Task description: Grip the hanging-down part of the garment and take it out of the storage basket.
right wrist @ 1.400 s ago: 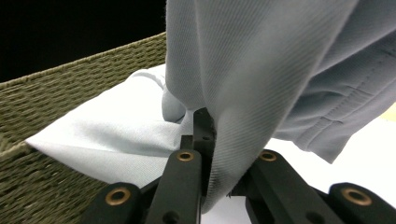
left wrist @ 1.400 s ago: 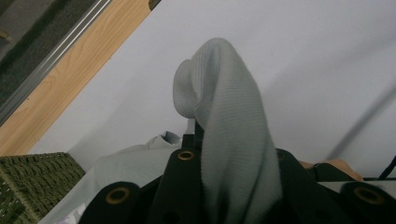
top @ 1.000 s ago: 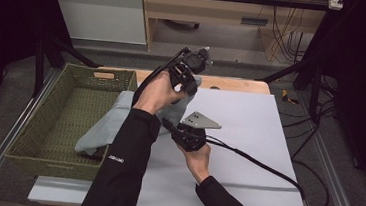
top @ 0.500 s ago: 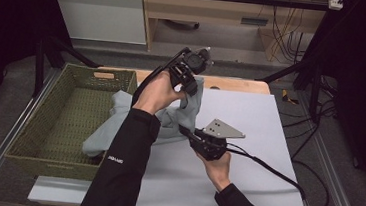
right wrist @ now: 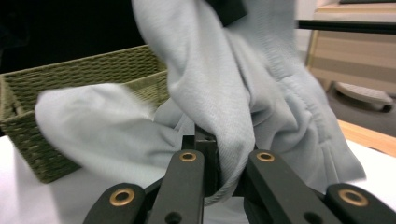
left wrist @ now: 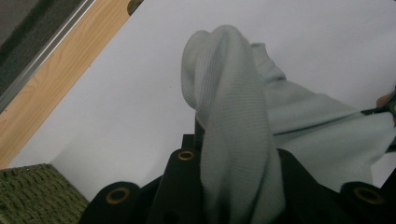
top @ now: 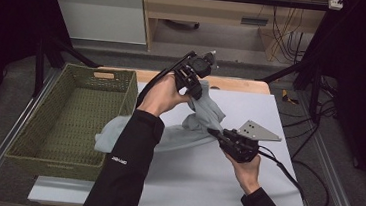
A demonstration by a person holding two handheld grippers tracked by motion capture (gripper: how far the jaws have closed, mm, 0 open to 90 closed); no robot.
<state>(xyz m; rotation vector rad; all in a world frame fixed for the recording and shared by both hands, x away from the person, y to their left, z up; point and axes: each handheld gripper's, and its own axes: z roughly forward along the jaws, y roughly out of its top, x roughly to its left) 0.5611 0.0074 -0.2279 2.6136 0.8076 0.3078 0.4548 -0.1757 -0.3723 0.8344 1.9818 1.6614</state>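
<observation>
A pale grey-green garment (top: 189, 128) stretches from the basket's edge across the white table top. My left gripper (top: 196, 81) is held high over the far side of the table, shut on a bunched fold of the garment (left wrist: 233, 93) that drapes over its jaws (left wrist: 219, 151). Lower and to the right, my right gripper (top: 214, 133) is shut on another fold of the garment (right wrist: 210, 84), which is pinched between its black jaws (right wrist: 224, 161). The cloth hangs between the two grippers, and its tail (top: 105, 141) trails by the basket.
A green woven basket (top: 53, 162) stands on the left, also seen behind the cloth (right wrist: 70, 84). The white table top (top: 243, 188) spreads under the hands, with a wooden strip (top: 233, 84) along its far edge. Black frame legs and cables lie to the right.
My right gripper has moved to the right and slightly up with the cloth in it, drawing the garment out from the basket side. The left gripper has stayed in place.
</observation>
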